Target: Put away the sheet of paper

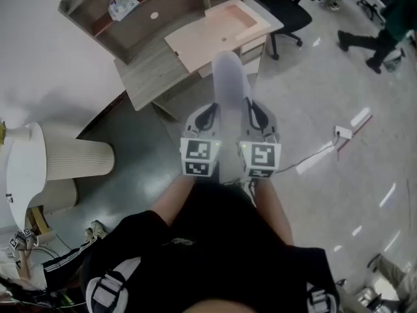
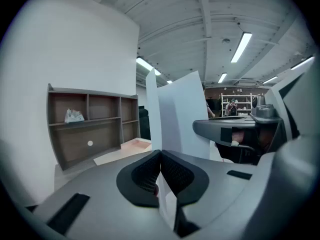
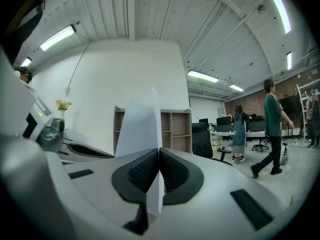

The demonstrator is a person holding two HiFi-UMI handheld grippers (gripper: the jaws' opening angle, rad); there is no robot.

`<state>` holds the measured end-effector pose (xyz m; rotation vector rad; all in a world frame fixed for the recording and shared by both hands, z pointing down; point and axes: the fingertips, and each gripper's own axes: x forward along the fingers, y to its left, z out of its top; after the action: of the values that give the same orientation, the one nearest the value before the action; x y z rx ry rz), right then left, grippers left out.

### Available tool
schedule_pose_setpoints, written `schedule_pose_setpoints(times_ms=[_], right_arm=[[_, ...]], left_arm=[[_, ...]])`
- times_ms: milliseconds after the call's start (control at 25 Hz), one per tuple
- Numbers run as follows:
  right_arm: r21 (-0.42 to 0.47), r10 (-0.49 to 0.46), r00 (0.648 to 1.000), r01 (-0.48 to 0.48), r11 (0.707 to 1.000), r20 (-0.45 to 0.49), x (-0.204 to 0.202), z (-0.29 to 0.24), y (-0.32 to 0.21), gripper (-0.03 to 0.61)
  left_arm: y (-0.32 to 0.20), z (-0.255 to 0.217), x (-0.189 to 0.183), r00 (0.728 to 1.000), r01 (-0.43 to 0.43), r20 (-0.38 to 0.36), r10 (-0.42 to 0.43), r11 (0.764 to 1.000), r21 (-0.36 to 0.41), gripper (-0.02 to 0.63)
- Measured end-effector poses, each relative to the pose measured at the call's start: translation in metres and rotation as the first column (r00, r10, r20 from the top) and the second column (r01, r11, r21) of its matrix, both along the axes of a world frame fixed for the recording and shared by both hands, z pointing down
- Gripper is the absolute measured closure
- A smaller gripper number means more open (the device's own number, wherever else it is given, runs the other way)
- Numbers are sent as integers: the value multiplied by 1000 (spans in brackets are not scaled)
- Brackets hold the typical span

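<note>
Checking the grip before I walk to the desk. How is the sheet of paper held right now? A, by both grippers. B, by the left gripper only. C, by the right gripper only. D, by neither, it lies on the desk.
A: the sheet of paper is pinched at its near edge by the closed jaws of both the left gripper and the right gripper.
</note>
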<state>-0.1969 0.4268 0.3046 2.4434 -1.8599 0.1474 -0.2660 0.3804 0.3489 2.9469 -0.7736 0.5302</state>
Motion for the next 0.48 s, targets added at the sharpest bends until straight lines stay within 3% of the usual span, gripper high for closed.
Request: schedule_pose_setpoints(times_ms=[480], right_arm=[[20,-20,1000,20,1000,-9,-2,-4,-12,561]], left_arm=[[-10,-9,2,1000,13,-29,-12,1000,28,568]])
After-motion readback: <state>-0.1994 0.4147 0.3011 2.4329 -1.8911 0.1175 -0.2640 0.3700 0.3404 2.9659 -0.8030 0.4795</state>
